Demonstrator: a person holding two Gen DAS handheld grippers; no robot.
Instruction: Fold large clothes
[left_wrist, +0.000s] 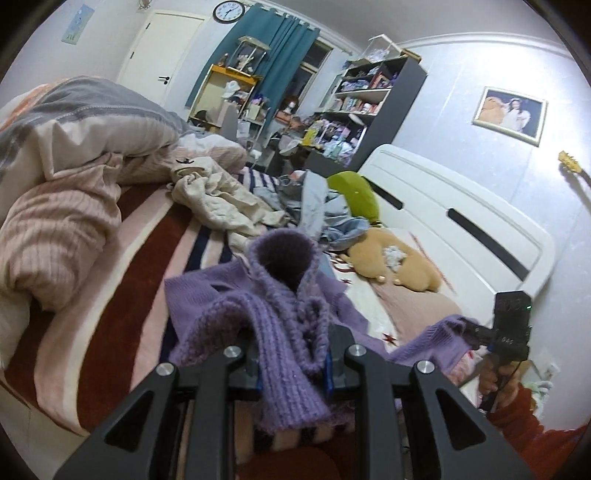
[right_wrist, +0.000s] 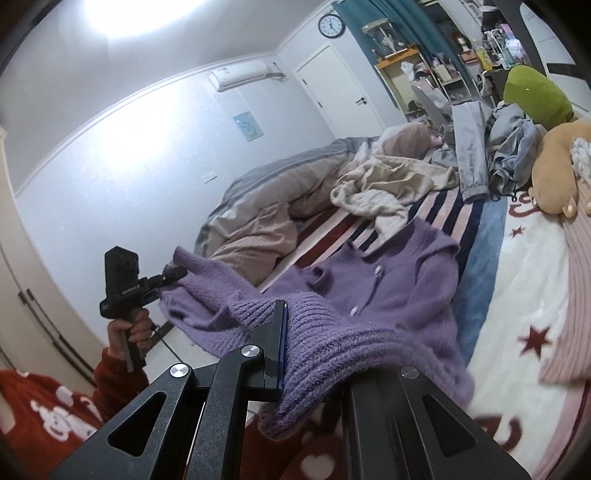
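Gripping: left gripper (left_wrist: 291, 365) and right gripper (right_wrist: 314, 347) each clamp 1 ribbed cuff of the purple cardigan (right_wrist: 373, 284).
Cardigan: body draped on the bed (right_wrist: 524, 295), sleeves lifted.
Room: cream garment (right_wrist: 384, 184) near the collar.

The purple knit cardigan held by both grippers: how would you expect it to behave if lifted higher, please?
The purple cardigan would likely flop: it sags between the left gripper and right gripper. Its chunky knit probably grips well and stretches.

purple cardigan (right_wrist: 388, 280): fuzzy ribbed knit; left gripper (left_wrist: 291, 363): matt black plastic, shiny metal bolts; headboard (left_wrist: 458, 221) glossy white.
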